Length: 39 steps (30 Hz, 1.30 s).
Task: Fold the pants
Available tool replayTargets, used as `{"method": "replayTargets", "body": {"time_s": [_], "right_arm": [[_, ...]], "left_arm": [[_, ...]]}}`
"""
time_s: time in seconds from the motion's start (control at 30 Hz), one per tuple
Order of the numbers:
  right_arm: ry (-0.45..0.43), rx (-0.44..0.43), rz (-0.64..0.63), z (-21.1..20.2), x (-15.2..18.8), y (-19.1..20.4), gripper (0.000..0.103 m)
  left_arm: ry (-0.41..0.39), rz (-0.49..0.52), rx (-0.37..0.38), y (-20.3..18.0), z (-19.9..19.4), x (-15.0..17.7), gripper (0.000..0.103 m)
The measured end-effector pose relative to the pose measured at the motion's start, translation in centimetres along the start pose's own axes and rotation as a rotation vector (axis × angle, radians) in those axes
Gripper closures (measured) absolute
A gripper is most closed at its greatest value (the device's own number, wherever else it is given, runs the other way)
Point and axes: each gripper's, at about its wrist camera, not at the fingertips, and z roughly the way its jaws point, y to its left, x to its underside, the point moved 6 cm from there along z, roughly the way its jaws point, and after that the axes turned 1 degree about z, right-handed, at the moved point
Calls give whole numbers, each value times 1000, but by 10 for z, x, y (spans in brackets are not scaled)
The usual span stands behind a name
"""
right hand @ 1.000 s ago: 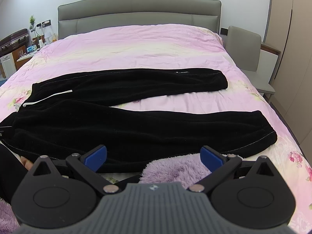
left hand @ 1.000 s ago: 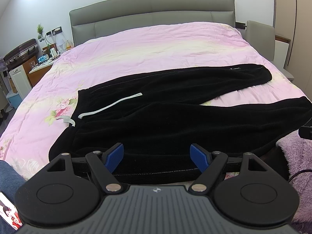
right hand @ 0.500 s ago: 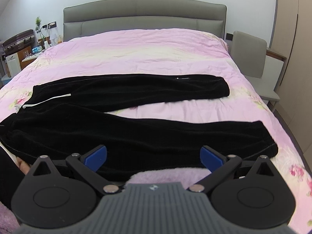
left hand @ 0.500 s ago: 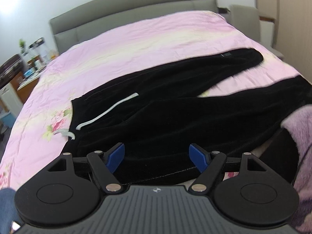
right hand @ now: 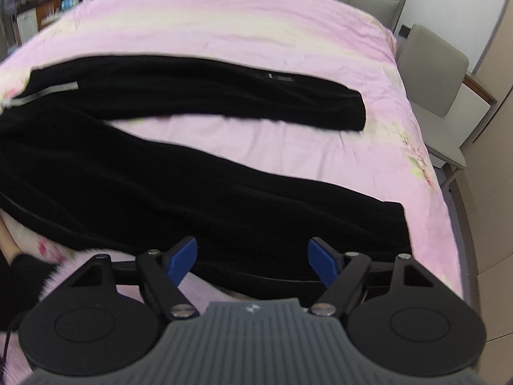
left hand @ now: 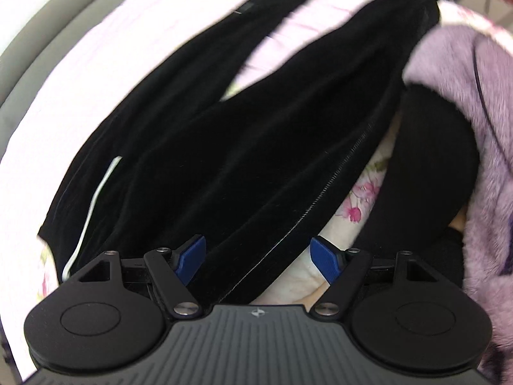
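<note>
While our right gripper (right hand: 251, 261) comes down over the near trouser leg, its jaws are closing, though the blue pads (right hand: 182, 258) do not yet press anything: the black cloth lies under and between them, ungrasped. Our left gripper (left hand: 258, 258) stands with its jaws released and wide, straddling the stitched near edge of the same garment close to the waist end.

To do this step well, we judge that each pair of jaws should bite the near edge of the pants (right hand: 198, 192) only, taking both cloth layers and none of the pink bedspread (right hand: 224, 32) beneath. We should seat the pads fully past the seam before clenching, then lift both ends together so the near leg can be carried over onto the far leg without sagging in the middle. Velvety fabric like this probably slips, so a deep bite seems wise.

Relative to the pants: bedspread all around them, a fluffy lilac sleeve (left hand: 455, 64) just beside the near leg, a grey chair (right hand: 439, 73) well beyond the cuffs.

Counted: one pair of pants, two legs spread apart, one pale drawstring (left hand: 89, 211), two grippers, one bed, one chair.
</note>
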Motion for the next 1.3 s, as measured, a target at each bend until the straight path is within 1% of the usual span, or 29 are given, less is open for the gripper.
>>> {"method": "replayTargets", "body": {"time_s": [0.07,0.1,0.17,0.27,0.4,0.47,0.5,0.53,0.57,0.6,0.63,0.67,0.7,0.73,0.77,0.87,0.97,1.07,1.17,1.23,1.3], "right_arm": [[49,-2,-44,11,2,-12,38],[86,-4,-66,18,5,-19,39],[142,-11,-108,30,10,-28,44],[228,-9,-198,47,19,-38,44],[330,-46,-313,66,33,-42,44],[353,-57,-374,76,39,-41,44],[357,-62,-398,81,43,-40,44],[357,-68,-413,86,44,-40,45],[349,-64,-423,89,44,-40,45],[338,-61,-431,93,43,-40,47],[330,-66,-433,94,42,-39,55],[318,-72,-432,93,41,-38,67],[307,-79,-428,91,39,-38,73],[300,-89,-420,89,36,-38,84],[293,-92,-415,86,35,-38,90],[261,-74,-415,76,29,-40,96],[211,-49,-390,64,15,-46,99],[146,-6,-360,62,-12,-52,102],[114,32,-341,68,-44,-55,103],[94,61,-341,81,-67,-57,103],[80,85,-333,95,-87,-60,103]], "left_arm": [[31,29,22,-7,16,-3,16],[56,35,36,-7,25,-4,16],[91,51,38,-9,43,-7,17],[135,77,33,-16,65,-9,18],[177,96,44,-26,84,-8,20],[189,111,38,-32,90,-8,23],[190,116,34,-34,92,-9,27],[187,121,27,-37,95,-10,30],[185,124,19,-38,95,-10,38],[186,123,12,-38,95,-10,50],[187,115,7,-38,96,-10,57],[187,93,16,-35,94,-10,73],[183,64,32,-34,93,-10,83],[174,23,52,-31,91,-10,88],[159,-7,50,-28,86,-11,90],[89,-55,31,-15,68,-16,94],[28,-102,6,3,47,-26,94],[-22,-153,-12,29,36,-47,94],[-62,-209,-26,59,34,-66,94],[-73,-253,-32,80,44,-79,93],[-73,-276,-36,96,59,-89,93]]}}
